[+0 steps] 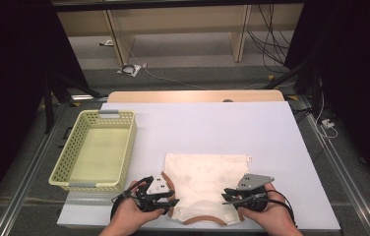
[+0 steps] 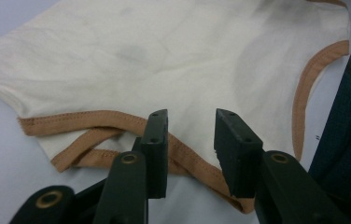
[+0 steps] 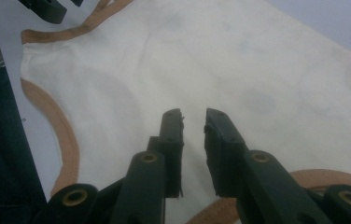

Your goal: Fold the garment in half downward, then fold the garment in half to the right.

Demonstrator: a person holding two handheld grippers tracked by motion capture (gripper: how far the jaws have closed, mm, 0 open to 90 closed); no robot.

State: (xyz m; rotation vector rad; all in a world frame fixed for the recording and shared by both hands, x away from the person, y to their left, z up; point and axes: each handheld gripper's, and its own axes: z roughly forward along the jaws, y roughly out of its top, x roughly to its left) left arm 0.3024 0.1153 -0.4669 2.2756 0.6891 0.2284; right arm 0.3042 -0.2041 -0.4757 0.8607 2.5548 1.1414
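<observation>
a cream garment (image 1: 203, 184) with tan-orange trim lies spread flat on the near middle of the white table (image 1: 252, 132), its curved trimmed edge toward the person and running to the table's front edge. a small white tag sticks out at its far right corner. faint grey marks show on the cloth; what they are is hard to make out.

the left gripper (image 1: 169, 201) sits at the garment's near left edge. in the left gripper view (image 2: 191, 140) its jaws stand apart over the trim band, with cloth below the gap and nothing pinched; whether the tips touch the fabric cannot be told.

the right gripper (image 1: 228, 196) sits at the near right edge. in the right gripper view (image 3: 193, 135) its jaws are released with a narrow gap above plain cloth, gripping nothing.

both hands are cut off by the bottom of the high view. a pale yellow-green basket (image 1: 62, 169) stands at the table's left, apart from the garment.
</observation>
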